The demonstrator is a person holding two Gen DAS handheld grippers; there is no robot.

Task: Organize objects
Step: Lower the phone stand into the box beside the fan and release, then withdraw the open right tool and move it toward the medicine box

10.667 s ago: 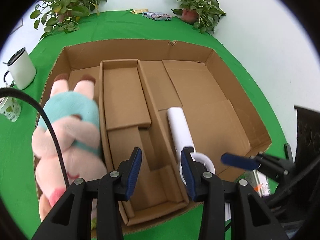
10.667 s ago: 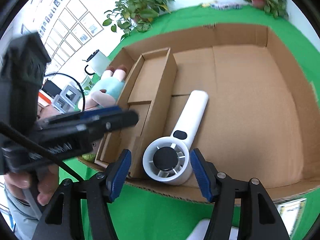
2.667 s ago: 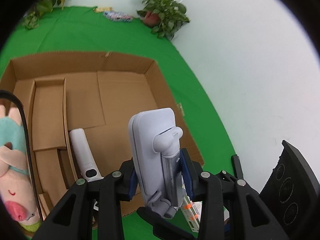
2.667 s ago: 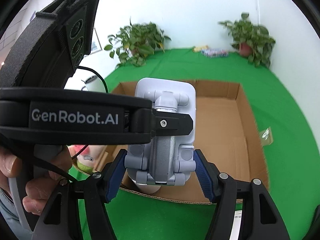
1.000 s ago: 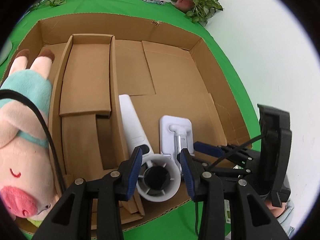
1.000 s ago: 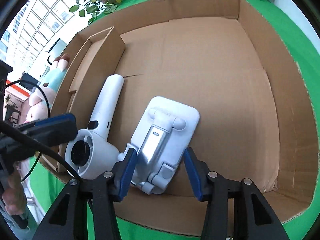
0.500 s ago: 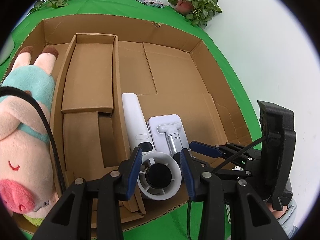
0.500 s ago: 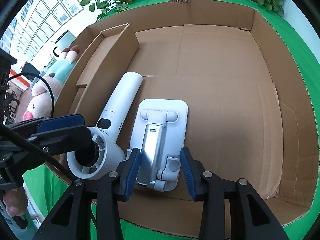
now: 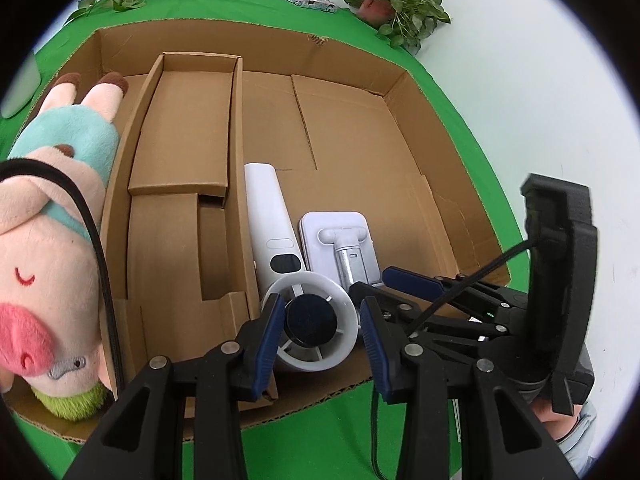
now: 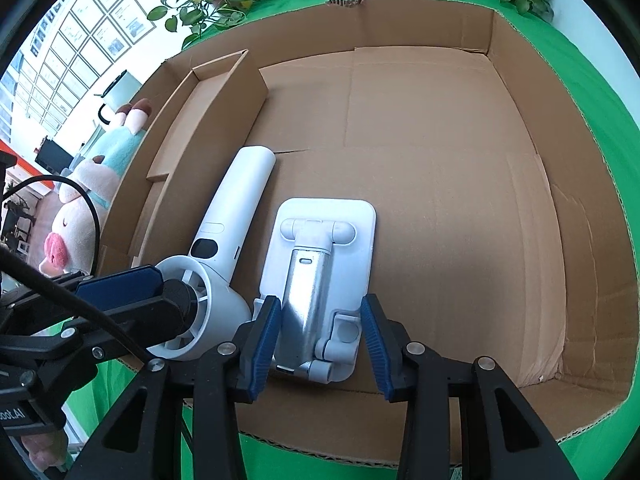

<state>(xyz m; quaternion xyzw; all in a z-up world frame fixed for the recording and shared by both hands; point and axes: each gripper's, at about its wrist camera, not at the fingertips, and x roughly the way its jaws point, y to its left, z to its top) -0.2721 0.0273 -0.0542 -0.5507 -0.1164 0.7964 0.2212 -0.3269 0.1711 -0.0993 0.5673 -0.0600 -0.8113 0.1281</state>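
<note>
White phone stand (image 10: 320,280) lies flat in the cardboard box (image 10: 520,80), just beside the handheld fan (image 10: 216,256). My right fingers (image 10: 318,340) straddle its near end, apart, no clear pinch. My left fingers (image 9: 318,336) are apart around the fan head. Best to lift straight out without nudging either. Plush pig (image 9: 44,216) sits beyond the divider (image 9: 236,160).

Each tool is black plastic with two scissor-like arms, silver screw heads at the pivots and ribbed blue pads on the fingers: the left tool (image 9: 318,328), the right tool (image 10: 320,334). A black cable (image 9: 96,240) trails from the left tool.
</note>
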